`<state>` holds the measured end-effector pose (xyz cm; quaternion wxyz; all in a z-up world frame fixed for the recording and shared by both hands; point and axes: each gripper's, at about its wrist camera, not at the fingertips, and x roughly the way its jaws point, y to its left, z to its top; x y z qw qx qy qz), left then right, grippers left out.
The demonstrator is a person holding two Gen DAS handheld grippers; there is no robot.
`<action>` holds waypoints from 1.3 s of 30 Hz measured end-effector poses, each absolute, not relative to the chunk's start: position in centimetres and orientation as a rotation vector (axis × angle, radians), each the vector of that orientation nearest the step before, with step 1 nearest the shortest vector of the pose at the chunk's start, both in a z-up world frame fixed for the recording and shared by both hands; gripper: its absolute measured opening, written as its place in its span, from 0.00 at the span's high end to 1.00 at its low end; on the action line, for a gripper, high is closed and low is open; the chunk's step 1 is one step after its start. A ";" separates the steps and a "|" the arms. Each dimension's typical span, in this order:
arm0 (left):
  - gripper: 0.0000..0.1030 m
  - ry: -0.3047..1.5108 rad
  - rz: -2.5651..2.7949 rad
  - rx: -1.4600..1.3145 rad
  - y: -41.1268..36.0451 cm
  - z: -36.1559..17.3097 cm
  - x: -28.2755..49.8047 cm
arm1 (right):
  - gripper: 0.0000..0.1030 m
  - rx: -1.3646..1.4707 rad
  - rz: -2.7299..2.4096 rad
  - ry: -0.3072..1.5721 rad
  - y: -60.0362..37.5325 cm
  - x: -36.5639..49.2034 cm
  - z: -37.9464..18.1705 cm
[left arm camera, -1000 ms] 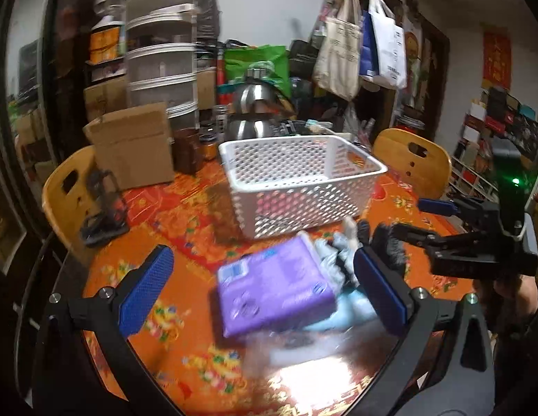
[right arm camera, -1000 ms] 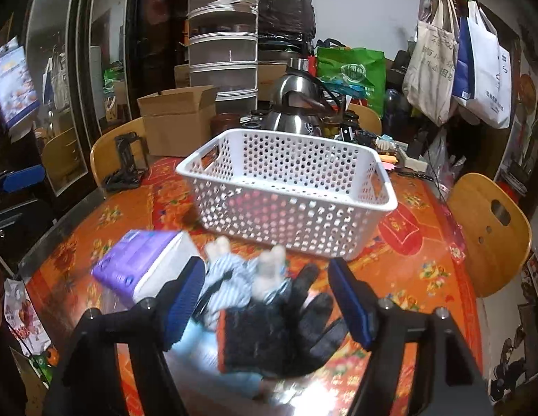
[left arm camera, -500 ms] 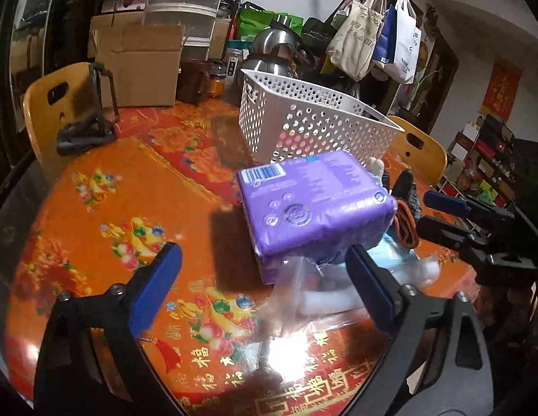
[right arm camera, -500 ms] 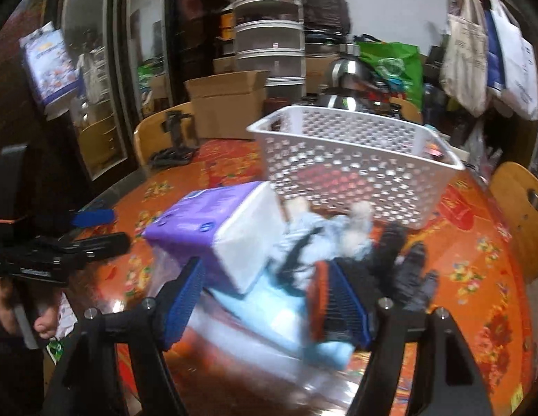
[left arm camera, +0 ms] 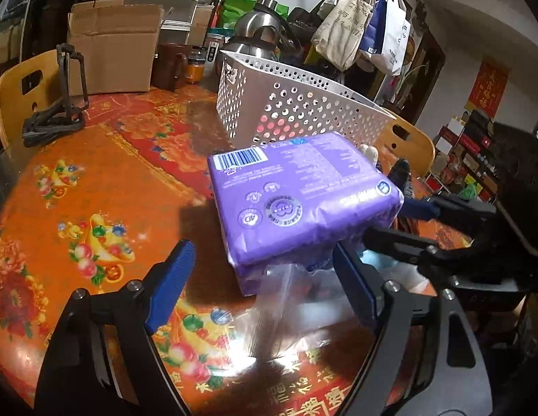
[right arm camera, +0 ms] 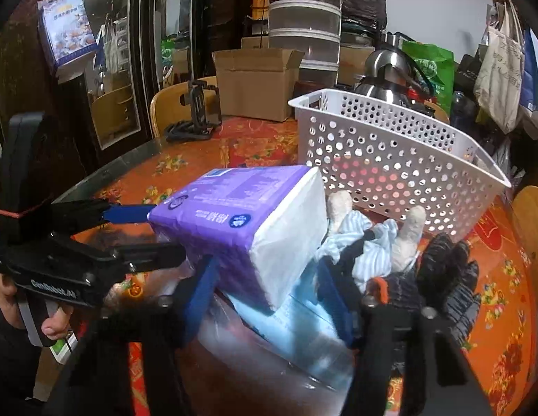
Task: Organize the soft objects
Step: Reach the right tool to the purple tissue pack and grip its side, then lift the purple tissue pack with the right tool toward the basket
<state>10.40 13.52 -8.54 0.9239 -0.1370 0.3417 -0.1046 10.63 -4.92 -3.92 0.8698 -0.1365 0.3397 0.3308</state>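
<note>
A purple soft pack (left arm camera: 300,197) lies on a light blue plastic-wrapped pack (right arm camera: 303,315) on the table in front of a white perforated basket (left arm camera: 303,111). My left gripper (left arm camera: 265,291) is open, its blue pads either side of the pack's near end, not touching. My right gripper (right arm camera: 269,298) is open, its pads around the purple pack's white end (right arm camera: 286,235) and the blue pack. A stuffed toy in striped cloth (right arm camera: 366,242) and a black glove (right arm camera: 442,277) lie beside the packs. The right gripper also shows in the left wrist view (left arm camera: 418,222).
The round table (left arm camera: 95,190) has an orange flowered cover. A cardboard box (left arm camera: 113,55), a black phone stand (left arm camera: 57,111), a steel kettle (left arm camera: 255,31) and jars stand at the back. Wooden chairs (left arm camera: 16,83) ring the table. Tote bags (left arm camera: 359,27) hang behind.
Both grippers have moved in closer to the purple pack from opposite sides. The right gripper's pads now straddle the packs' end. The packs have not moved.
</note>
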 end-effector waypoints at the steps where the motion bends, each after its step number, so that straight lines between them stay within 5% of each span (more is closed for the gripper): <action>1: 0.31 0.705 -0.219 -0.285 13.5 -8.6 10.6 | 0.51 -0.279 0.707 0.718 -4.9 10.8 -4.1; 4: 0.47 0.733 -0.254 -0.297 13.0 -9.1 10.9 | 0.53 -0.272 0.731 0.729 -4.9 11.0 -4.4; 6: 0.49 0.738 -0.244 -0.288 12.8 -9.1 11.0 | 0.55 -0.268 0.739 0.733 -4.9 11.2 -4.5; 39: 0.50 0.663 -0.110 -0.161 9.5 -5.1 9.4 | 0.63 -0.293 0.703 0.684 -5.1 10.3 -4.2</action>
